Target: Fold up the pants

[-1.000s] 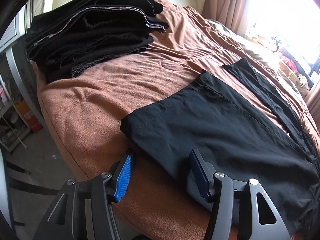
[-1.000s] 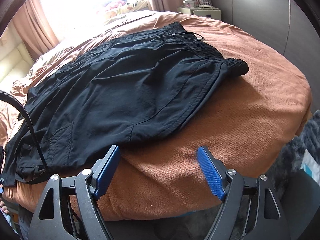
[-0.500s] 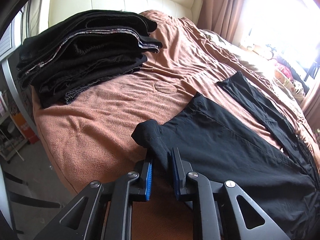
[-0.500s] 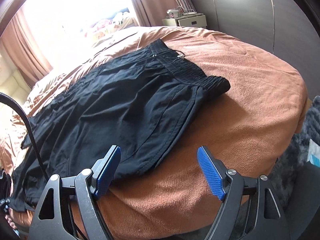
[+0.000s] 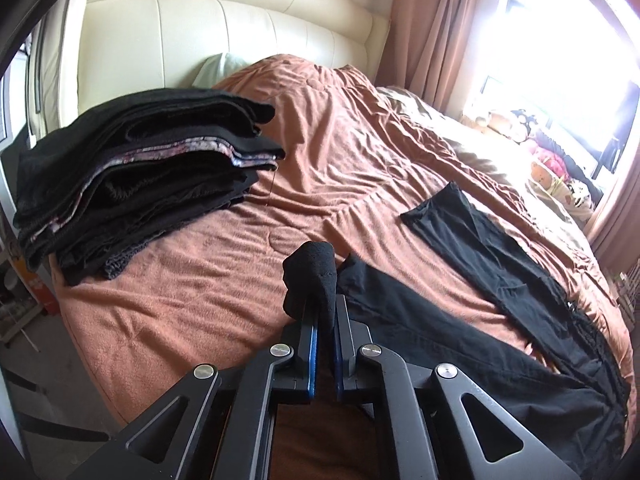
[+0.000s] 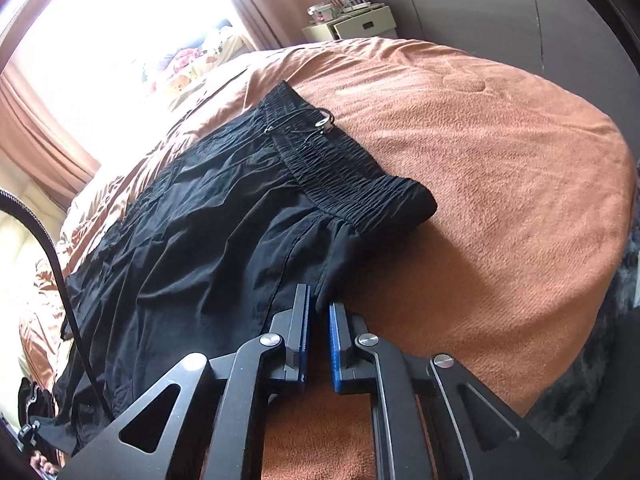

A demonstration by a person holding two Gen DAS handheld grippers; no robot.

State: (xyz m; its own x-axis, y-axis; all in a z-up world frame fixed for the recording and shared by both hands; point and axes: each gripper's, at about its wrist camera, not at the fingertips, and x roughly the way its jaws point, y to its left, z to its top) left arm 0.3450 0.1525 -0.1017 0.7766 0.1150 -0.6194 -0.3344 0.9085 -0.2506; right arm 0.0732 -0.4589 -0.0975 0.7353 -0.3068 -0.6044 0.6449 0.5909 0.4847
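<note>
Pants [image 5: 460,352]: left gripper [image 5: 325,322] newly clamped on hem, lifted, 6 o'clock; right gripper [image 6: 319,312] newly closed, apparently pinching hip edge. Fold starting.

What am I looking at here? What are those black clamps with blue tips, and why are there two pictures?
No robot here: a person holds a clamp-like gripper in each hand, and each carries a wide-angle camera looking along its fingers, hence two pictures. Both show a bed with a brown blanket and black pants spread on it for folding. The left gripper has just closed on the cuff of a pant leg and lifts it. The right gripper has just closed on the pants' side edge below the waistband. A stack of folded dark clothes sits near the headboard.
</note>
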